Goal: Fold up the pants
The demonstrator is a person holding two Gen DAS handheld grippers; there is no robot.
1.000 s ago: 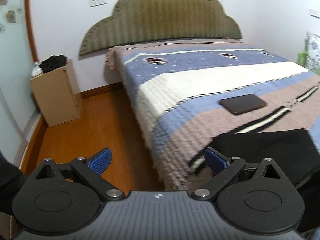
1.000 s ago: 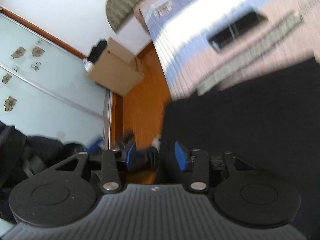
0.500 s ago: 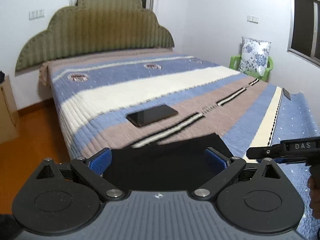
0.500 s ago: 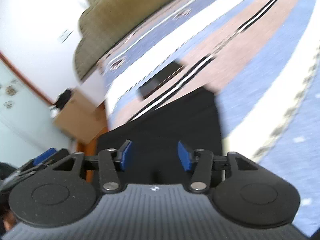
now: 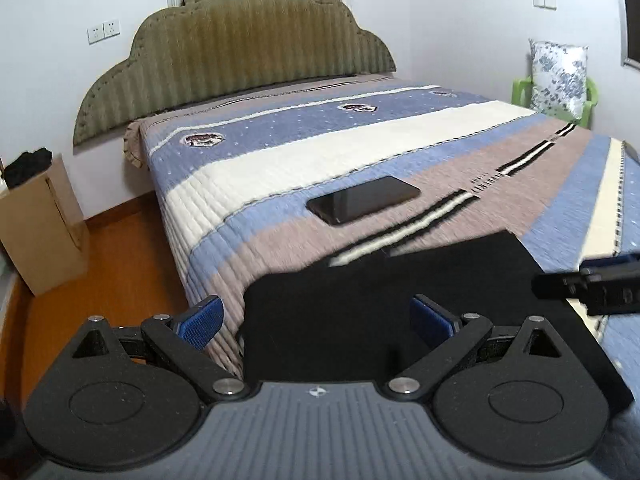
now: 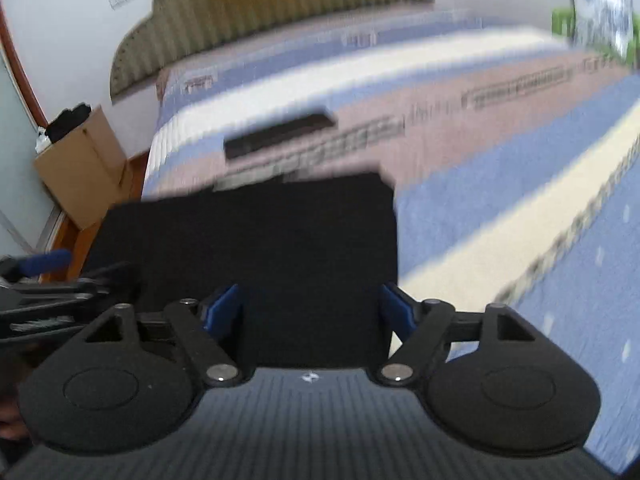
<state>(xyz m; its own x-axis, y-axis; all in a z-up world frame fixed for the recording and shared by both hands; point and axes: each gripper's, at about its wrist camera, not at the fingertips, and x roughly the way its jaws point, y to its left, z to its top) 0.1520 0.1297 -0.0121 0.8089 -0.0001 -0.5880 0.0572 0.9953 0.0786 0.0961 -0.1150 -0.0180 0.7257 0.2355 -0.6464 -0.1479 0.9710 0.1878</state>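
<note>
So here's where I'm at: the pants (image 5: 400, 304) are a black, flat, roughly rectangular slab lying on the bed (image 5: 320, 148), right at its near corner, directly ahead of and under both my tongs. Looks to me like they're already folded down a fair bit, maybe one more fold or just a tidy-up left, but that's my guess.

Left tongs (image 5: 316, 316) are spread wide with nothing in them, hovering over the near-left part of the cloth. The left pad sits out past the pants' left edge over the bed's side, the right pad over the black fabric. Right tongs (image 6: 310, 306) are also wide open and empty, and the pants fill the whole gap between the pads. That view is blurry, so I can't say whether the pads touch the cloth.

The key bit: from the right tongs, the slab runs away from me, its far edge straight ahead and its right edge just inside the right pad. The long axis seems to run left to right in the left view, though the fisheye makes that hard to call. The right tongs are more centred over it, so I'd lead with those.

Containers: a cardboard box (image 5: 40, 232) on the floor far left, dark clothes (image 5: 26, 162) piled on top. There's a phone (image 5: 364, 200) on the bed beyond the pants, well apart from them.
</note>
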